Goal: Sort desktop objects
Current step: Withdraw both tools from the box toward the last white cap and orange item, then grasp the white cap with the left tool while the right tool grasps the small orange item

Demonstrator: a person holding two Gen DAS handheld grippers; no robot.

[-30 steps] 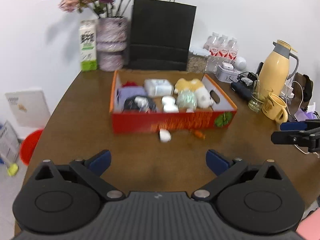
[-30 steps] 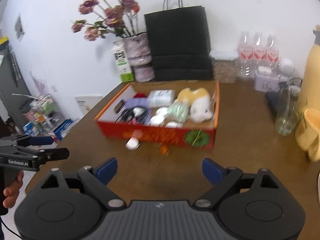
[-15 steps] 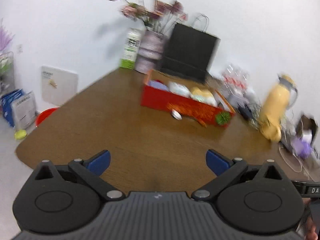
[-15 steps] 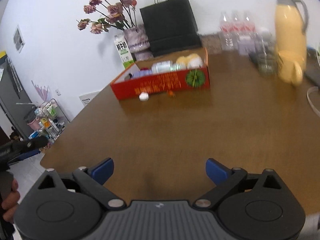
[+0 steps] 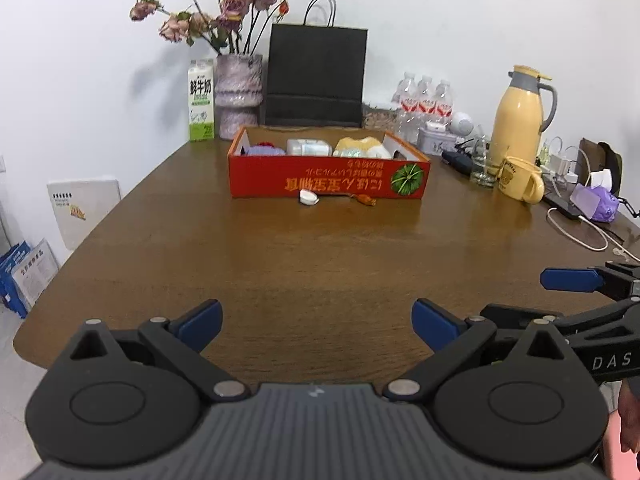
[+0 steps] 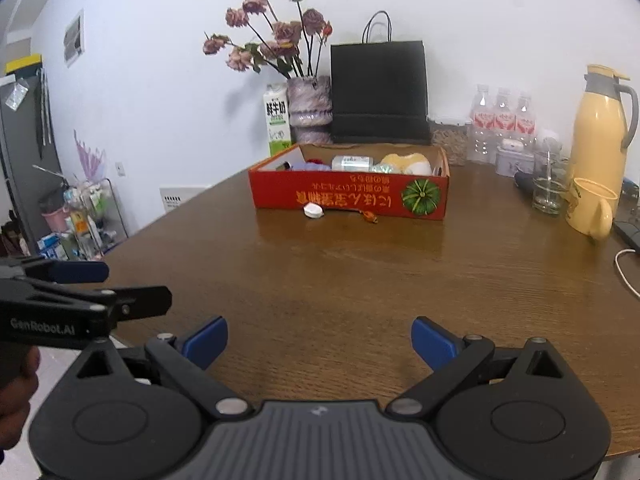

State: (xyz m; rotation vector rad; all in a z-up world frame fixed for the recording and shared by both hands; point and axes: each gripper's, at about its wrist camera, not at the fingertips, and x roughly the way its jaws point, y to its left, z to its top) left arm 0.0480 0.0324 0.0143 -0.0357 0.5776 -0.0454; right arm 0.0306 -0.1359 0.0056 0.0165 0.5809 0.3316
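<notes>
A red cardboard box (image 5: 328, 182) (image 6: 352, 196) stands at the far side of the brown table, holding a yellow plush toy (image 5: 360, 147), a white packet (image 5: 308, 146) and other small items. In front of it lie a small white case (image 5: 309, 197) (image 6: 313, 211) and a small orange object (image 5: 366, 200) (image 6: 370, 216). My left gripper (image 5: 316, 324) is open over the near table edge, nothing between its blue pads. My right gripper (image 6: 319, 340) is open too, empty, far from the box. Each gripper shows at the edge of the other's view.
Behind the box stand a black paper bag (image 5: 316, 76), a vase of dried roses (image 5: 239, 96) and a milk carton (image 5: 201, 100). To the right are water bottles (image 5: 426, 98), a yellow thermos (image 5: 518, 114), a yellow mug (image 5: 520, 180), a glass (image 6: 550, 194) and cables (image 5: 580, 232).
Both grippers have pulled back from the box toward the near table edge; the box and the two small items now look farther away. The left wrist view has swung back to face the box.
</notes>
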